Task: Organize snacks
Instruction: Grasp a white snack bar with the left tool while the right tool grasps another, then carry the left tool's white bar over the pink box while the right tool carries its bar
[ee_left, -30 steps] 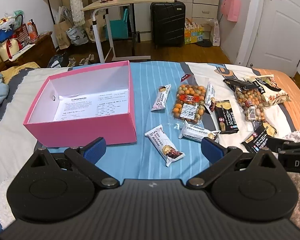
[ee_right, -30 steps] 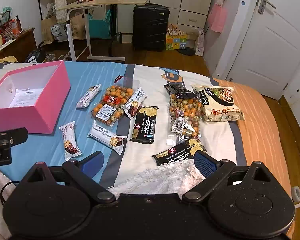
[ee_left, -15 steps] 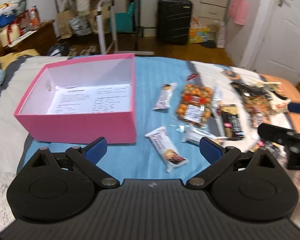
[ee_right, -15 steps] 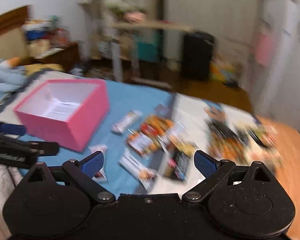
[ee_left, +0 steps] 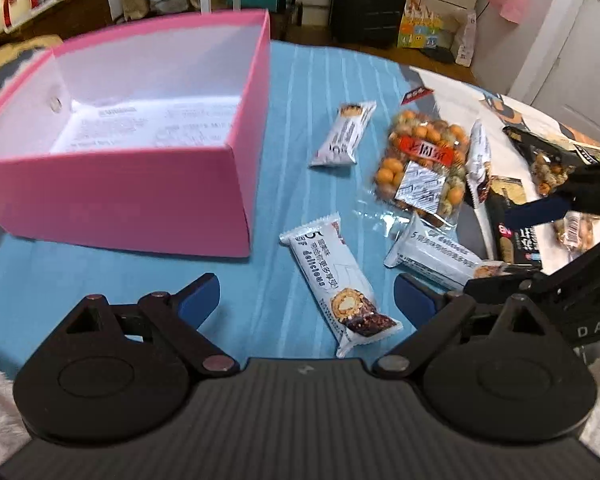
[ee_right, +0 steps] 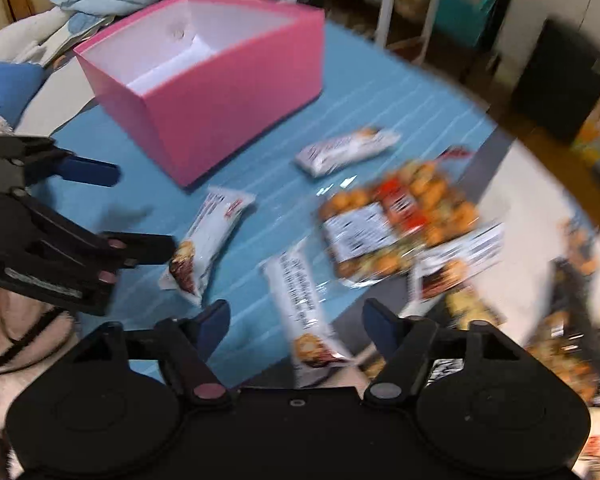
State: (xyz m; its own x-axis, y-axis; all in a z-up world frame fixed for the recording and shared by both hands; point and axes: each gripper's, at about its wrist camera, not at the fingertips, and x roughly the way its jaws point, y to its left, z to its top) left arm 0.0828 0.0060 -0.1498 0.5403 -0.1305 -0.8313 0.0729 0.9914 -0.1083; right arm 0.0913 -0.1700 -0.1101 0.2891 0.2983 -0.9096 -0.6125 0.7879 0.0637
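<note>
An open pink box with a paper sheet inside sits on the blue bedspread, left; it also shows in the right wrist view. My left gripper is open, low over a white snack bar. My right gripper is open over a second white bar. A third white bar, a bag of orange balls and black packets lie to the right.
The right gripper's body reaches in from the right in the left wrist view. The left gripper's body shows at left in the right wrist view. A suitcase, desk legs and a white door stand beyond the bed.
Both grippers have moved forward and down toward the white bars. The right gripper swung left, its view now blurred and centred on the bars and box.
</note>
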